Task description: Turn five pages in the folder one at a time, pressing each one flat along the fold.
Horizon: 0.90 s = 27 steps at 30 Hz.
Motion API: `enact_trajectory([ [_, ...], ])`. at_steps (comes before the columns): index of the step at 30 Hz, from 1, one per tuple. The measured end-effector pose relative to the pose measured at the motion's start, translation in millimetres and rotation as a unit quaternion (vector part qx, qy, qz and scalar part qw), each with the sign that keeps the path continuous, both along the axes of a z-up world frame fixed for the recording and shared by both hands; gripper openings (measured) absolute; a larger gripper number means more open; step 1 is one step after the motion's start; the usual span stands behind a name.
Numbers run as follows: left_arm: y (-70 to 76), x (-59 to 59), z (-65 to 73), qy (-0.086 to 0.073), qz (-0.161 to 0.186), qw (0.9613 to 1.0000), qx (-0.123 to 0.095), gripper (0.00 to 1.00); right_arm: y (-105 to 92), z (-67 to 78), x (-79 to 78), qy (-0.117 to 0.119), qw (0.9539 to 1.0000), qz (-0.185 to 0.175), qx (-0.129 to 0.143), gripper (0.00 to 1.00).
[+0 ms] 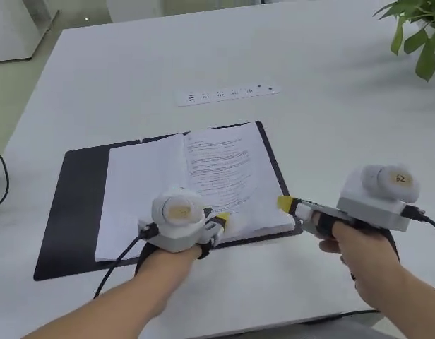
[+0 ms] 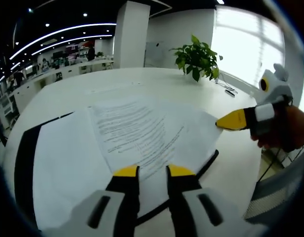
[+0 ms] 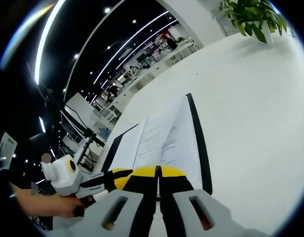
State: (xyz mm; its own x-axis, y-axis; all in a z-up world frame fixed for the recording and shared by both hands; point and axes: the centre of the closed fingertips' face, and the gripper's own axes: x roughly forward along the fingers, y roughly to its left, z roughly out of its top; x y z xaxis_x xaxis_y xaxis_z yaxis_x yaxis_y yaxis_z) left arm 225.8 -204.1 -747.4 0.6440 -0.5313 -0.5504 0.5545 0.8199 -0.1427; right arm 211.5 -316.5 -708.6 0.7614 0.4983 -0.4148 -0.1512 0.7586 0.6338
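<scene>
On the white table [image 1: 330,106], the black folder [image 1: 76,212] lies open, a printed page [image 1: 224,169] uppermost on its right half. A power strip [image 1: 228,93] sits beyond it and a plant [image 1: 415,35] at the far corner, with office strip lights [image 2: 58,39] behind. The left gripper [image 2: 152,171] hangs over the folder's near edge, jaws a narrow gap apart with nothing between them. The right gripper [image 3: 157,171] has its jaws pressed together, empty, tip just beside the page's right edge. Whether it touches, I can't tell.
</scene>
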Motion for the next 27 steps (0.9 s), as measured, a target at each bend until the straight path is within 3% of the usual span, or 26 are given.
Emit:
enact_trajectory([
  [5,25.6,-7.5,31.1,-0.030,0.003,0.9995,-0.012,0.23,24.6,30.4,2.7,-0.028,0.9992,0.014,0.023,0.00],
  [14,83.5,-25.5,64.1,-0.052,0.027,0.9980,-0.023,0.25,81.2,66.4,4.0,-0.061,0.9955,0.054,0.047,0.00],
  [21,130.9,-40.8,72.5,-0.061,0.049,0.9968,-0.015,0.25,134.6,76.6,-1.0,-0.066,0.9922,0.094,0.048,0.00],
  [27,162.9,-51.9,78.0,-0.061,0.072,0.9954,-0.017,0.24,173.4,72.7,-2.9,-0.059,0.9897,0.124,0.040,0.00],
])
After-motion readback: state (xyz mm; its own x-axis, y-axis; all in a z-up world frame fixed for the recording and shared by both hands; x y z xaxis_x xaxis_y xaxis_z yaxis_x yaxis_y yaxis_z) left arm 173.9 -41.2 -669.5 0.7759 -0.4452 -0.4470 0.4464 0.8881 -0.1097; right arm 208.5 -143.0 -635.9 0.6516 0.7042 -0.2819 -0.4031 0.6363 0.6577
